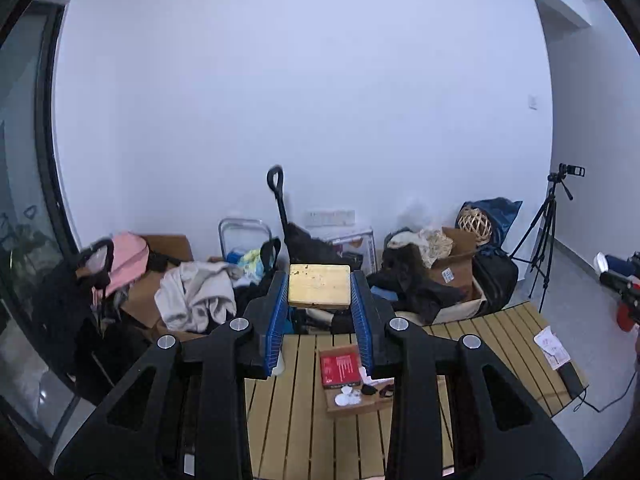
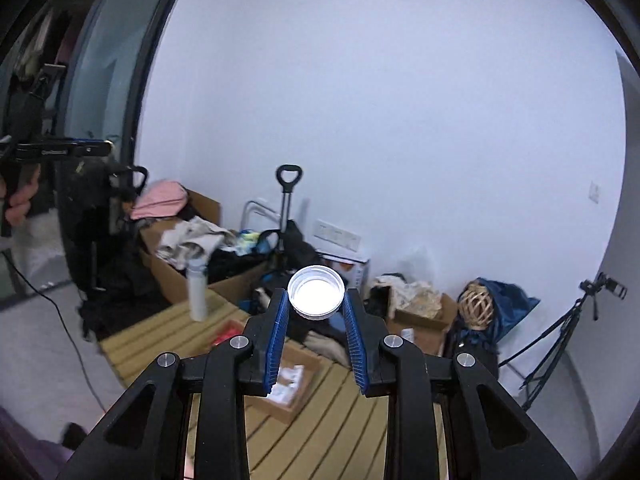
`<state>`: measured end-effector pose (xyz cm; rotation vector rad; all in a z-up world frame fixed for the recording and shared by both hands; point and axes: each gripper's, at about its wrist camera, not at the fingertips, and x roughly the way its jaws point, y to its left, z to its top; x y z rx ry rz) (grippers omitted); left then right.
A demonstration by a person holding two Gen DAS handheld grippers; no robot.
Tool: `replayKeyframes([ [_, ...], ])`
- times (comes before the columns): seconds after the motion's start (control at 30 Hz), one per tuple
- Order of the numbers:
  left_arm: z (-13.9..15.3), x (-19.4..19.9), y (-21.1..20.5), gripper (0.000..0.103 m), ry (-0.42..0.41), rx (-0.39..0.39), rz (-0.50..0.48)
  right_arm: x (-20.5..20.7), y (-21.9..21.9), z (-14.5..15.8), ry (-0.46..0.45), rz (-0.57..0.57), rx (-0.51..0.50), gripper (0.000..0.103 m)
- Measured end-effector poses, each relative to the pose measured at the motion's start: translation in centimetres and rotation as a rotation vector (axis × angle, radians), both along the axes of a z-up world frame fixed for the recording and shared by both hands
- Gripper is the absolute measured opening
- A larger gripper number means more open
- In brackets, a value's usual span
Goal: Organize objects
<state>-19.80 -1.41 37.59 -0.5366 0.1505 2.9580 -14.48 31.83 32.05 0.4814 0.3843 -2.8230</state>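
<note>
Left gripper (image 1: 319, 286): raised above the slatted table, pointing toward the far wall; jaws clamped on a flat yellow block, one blue pad against each short side.
Yellow block (image 1: 319, 285): held level in the air, speckled top face up, well clear of the slatted table (image 1: 312, 432) and past its far edge as seen from the left wrist.
Right gripper (image 2: 316, 294): also high above the slatted table; jaws clamped on a round white lid, pads touching its rim left and right.
White lid (image 2: 316, 291): hollow side facing the camera, ridged rim, lifted well off the slatted table (image 2: 340, 412).
Cardboard tray (image 1: 352, 400): lies on the table near its middle; holds a red booklet (image 1: 340, 364), white round pieces (image 1: 348, 396) and small dark bits.
White bottle (image 2: 197, 292): upright on the table's far left corner in the right wrist view, blurred.
Paper slip (image 1: 552, 347): on the table's right end, next to a dark flat device (image 1: 571, 378) with a cable.
Beyond the table: open cardboard boxes (image 1: 460, 276) heaped with clothes, a pink bag (image 1: 126, 258), a trolley handle (image 1: 276, 184), a wicker ball (image 1: 475, 224).
Tripod (image 1: 546, 236): stands on the floor right of the table, camera on top.
Person's hand (image 2: 20, 200): at the left edge of the right wrist view, gripping the other tool's handle.
</note>
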Motion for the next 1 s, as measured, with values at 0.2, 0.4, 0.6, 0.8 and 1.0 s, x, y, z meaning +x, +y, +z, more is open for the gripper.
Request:
replayKeyframes([
  [0.2,-2.6,-0.6,0.9,0.027,-0.042,0.003,-0.036,0.3,-0.7,-1.3,-0.089,0.05,-0.024,0.031],
  [0.4,-12.7,-5.5,3.7,0.027,-0.203,-0.003,-0.07,-4.5,-2.6,-7.3,-0.211,0.11,-0.048,0.031],
  [0.6,-29.8,-15.5,8.9,0.027,-0.513,0.015,-0.134,-16.1,-5.3,-18.6,-0.393,0.094,-0.094,0.031],
  [0.8,-39.6,-27.4,11.6,0.027,-0.648,0.083,-0.139,-30.1,-6.9,-29.5,-0.567,-0.021,-0.132,0.031],
  [1.0,-47.3,-36.8,14.0,0.028,-0.769,0.074,-0.108,-41.6,-5.9,-40.1,-0.747,-0.135,-0.16,0.031],
])
